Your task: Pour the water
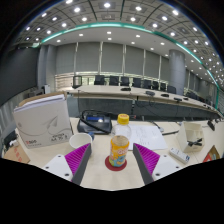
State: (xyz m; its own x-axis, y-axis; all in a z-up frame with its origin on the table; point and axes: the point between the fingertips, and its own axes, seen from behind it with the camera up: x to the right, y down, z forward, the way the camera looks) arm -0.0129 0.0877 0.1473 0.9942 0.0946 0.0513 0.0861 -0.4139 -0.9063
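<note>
A small bottle with a yellow-orange label and a pale cap stands upright on a round red coaster on the light table. My gripper is open. Its two fingers with magenta pads stand at either side of the bottle, with a gap at each side. The bottle rests on the coaster between the fingertips. A white cup stands on the table to the right, beyond the right finger.
A white box stands at the left. A dark bag lies behind the bottle. Papers lie at the right. Long desks with chairs fill the room behind.
</note>
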